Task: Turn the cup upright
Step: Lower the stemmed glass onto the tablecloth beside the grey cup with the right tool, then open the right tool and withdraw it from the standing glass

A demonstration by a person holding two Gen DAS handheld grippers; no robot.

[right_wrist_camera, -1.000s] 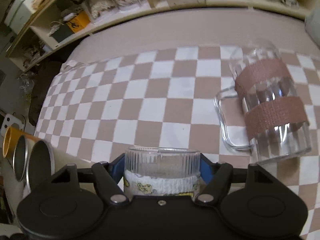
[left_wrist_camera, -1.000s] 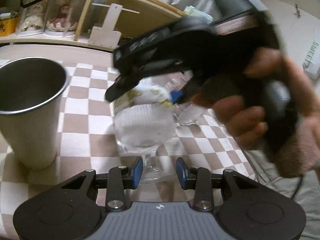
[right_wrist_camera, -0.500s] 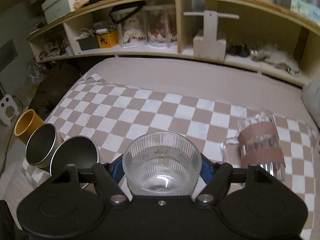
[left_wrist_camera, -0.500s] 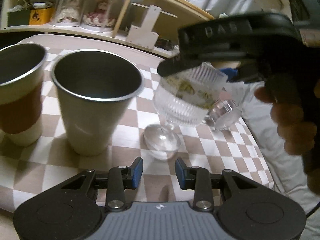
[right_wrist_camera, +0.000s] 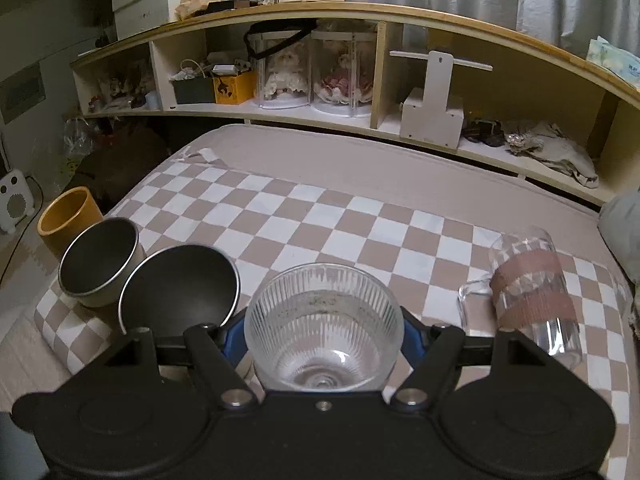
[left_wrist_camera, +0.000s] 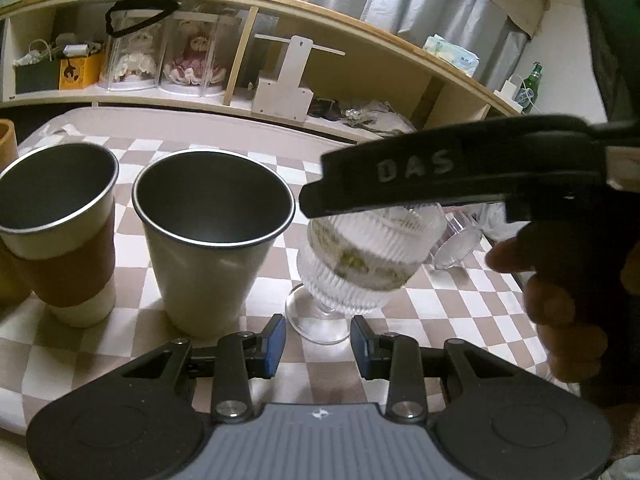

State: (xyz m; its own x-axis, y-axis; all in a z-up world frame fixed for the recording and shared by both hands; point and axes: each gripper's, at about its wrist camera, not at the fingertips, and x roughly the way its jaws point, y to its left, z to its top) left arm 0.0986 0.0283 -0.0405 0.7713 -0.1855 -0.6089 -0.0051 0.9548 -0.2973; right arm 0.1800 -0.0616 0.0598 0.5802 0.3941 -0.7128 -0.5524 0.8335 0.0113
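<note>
A ribbed clear glass goblet point(left_wrist_camera: 360, 264) with a patterned band stands mouth up, slightly tilted, its round foot point(left_wrist_camera: 316, 320) on the checkered cloth. My right gripper point(right_wrist_camera: 322, 332) is shut on the goblet point(right_wrist_camera: 324, 320) around its bowl; in the left wrist view its black body covers the goblet's rim. My left gripper point(left_wrist_camera: 318, 340) is open and empty, low behind the goblet's foot, its blue pads apart on either side of it.
Two steel tumblers point(left_wrist_camera: 212, 240) point(left_wrist_camera: 56, 232) stand upright left of the goblet, a yellow cup point(right_wrist_camera: 68, 216) beyond them. A clear glass mug point(right_wrist_camera: 532, 296) with brown bands lies on its side at the right. A wooden shelf point(right_wrist_camera: 320, 116) runs along the back.
My right gripper has turned the goblet from mouth down to mouth up and lowered it until its foot rests on the cloth. My left gripper has drawn back slightly.
</note>
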